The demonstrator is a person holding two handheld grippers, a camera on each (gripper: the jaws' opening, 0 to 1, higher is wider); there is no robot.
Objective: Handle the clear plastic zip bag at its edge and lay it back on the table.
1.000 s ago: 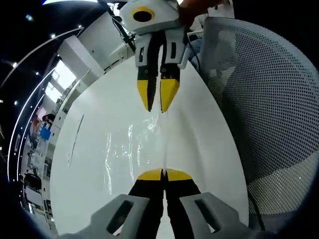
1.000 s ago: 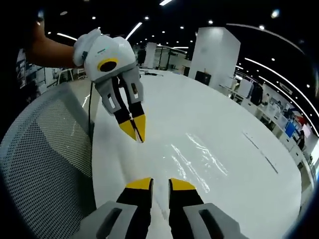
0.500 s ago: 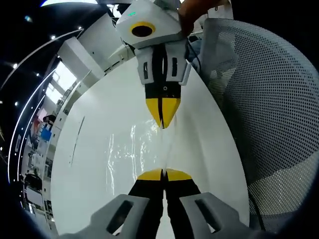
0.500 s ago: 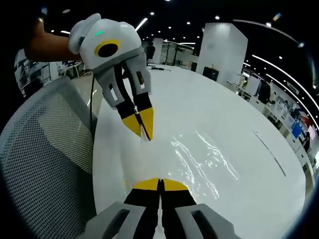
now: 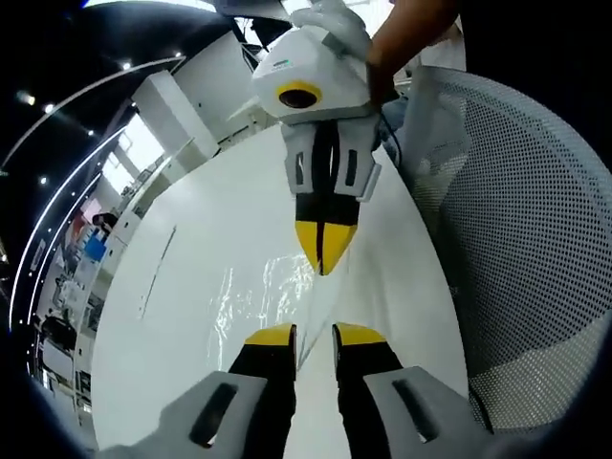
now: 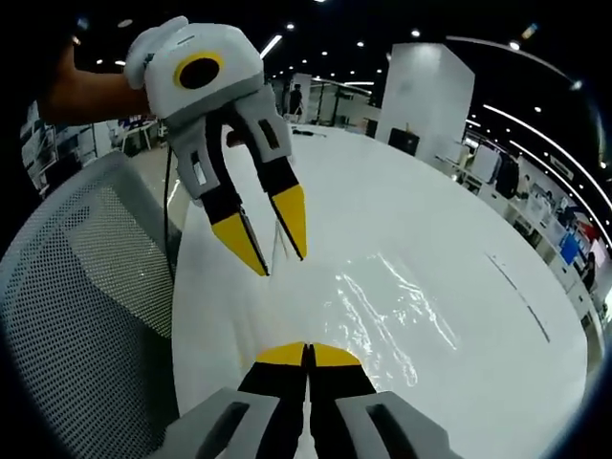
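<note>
Our right gripper (image 6: 307, 356) is pinched tight on the zip bag's (image 6: 392, 311) edge; our left gripper (image 5: 313, 333) stands open just beside it.

The clear bag lies flat on the white table (image 6: 430, 239) ahead of both; a mesh chair (image 5: 535, 249) crowds the table edge alongside.

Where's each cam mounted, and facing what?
Left gripper view: rides the left hand-held gripper, jaws open, facing the right hand-held gripper over the clear plastic zip bag; a forearm shows.
Right gripper view: rides the right hand-held gripper, jaws shut at the bag's edge, facing the left one.
Shared: bag, white table, grey mesh chair.
</note>
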